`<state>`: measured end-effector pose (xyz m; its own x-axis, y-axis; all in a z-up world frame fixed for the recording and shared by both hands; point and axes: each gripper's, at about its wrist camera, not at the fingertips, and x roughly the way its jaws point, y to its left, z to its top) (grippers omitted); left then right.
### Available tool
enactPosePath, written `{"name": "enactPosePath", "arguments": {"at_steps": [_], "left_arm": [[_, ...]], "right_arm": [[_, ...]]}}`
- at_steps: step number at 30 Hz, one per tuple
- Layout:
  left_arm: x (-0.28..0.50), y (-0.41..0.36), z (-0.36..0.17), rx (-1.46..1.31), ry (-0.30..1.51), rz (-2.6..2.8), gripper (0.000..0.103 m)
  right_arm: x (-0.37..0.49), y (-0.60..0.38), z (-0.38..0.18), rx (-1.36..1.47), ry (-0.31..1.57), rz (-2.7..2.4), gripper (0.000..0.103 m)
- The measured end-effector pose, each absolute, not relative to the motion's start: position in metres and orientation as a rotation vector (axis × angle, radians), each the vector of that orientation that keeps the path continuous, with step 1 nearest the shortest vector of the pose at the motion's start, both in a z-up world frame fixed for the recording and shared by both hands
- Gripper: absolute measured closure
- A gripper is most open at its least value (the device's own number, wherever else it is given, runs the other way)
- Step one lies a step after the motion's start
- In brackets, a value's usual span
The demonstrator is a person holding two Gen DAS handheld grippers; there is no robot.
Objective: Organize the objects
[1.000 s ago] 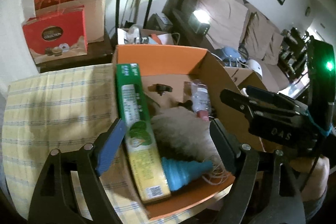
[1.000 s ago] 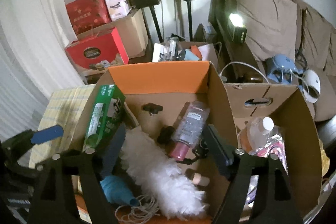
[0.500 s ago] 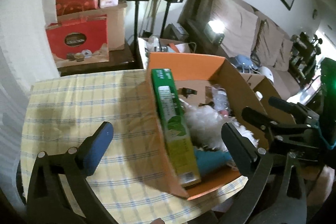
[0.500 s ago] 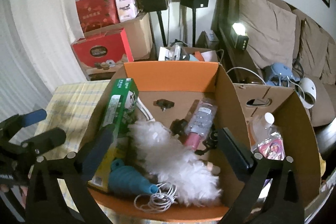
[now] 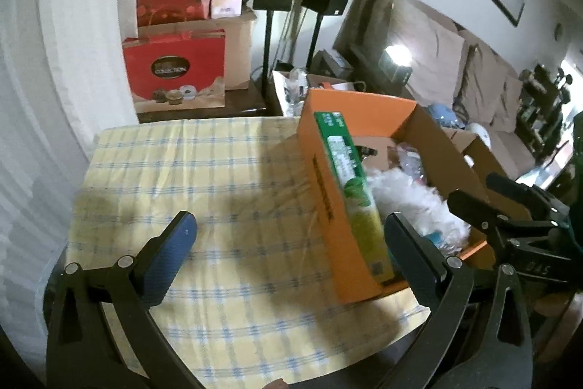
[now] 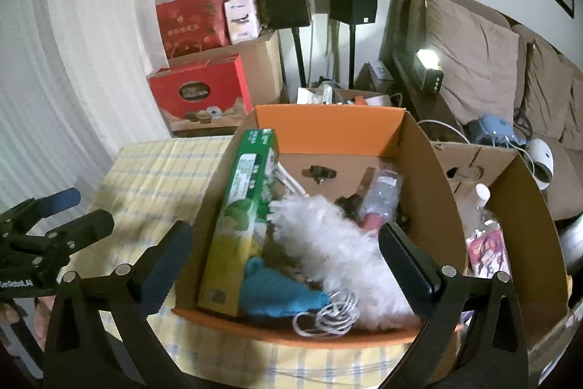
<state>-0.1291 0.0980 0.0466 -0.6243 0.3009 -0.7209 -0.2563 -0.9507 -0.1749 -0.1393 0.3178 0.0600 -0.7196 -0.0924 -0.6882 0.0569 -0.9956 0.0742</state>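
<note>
Round table under a yellow-and-blue checked cloth (image 5: 226, 192); the cloth lies bare between the box and the left edge.

Orange-and-brown open cardboard box (image 6: 328, 126) sits on the table's right part. A second brown cardboard box (image 6: 510, 177) stands just beside it on the right.

Inside the orange box, largest first: long green-and-yellow carton (image 6: 240, 217) leaning along the left wall; fluffy white duster (image 6: 328, 250) lying diagonally beside it; clear plastic bottle with pink end (image 6: 379, 199) toward the back right; teal folded silicone funnel (image 6: 277, 294) at the front; coiled white cord (image 6: 328, 316) touching the duster's near end.

Left gripper (image 5: 288, 254): jaws spread wide, nothing between the pads, over cloth with the box's left wall at its right finger. Jaws have just been opening.

Right gripper (image 6: 284, 261): jaws spread wide, nothing pinched, straddling the box's front contents from above. Jaws have just been opening.
</note>
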Motion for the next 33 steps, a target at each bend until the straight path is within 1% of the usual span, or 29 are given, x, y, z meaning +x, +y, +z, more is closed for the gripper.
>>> {"name": "enactPosePath", "arguments": {"at_steps": [10, 20, 33], "left_arm": [[-0.108, 0.077, 0.042, -1.165, -0.077, 2.616, 0.000], [-0.089, 0.055, 0.039, -1.150, -0.080, 2.672, 0.000], [-0.064, 0.029, 0.013, -1.182, -0.097, 2.709, 0.000]], "right_arm": [[-0.124, 0.302, 0.060, 1.100, -0.087, -2.855, 0.000], [-0.102, 0.278, 0.060, 1.042, -0.060, -2.879, 0.000], [-0.081, 0.254, 0.035, 1.043, -0.068, -2.873, 0.000]]}}
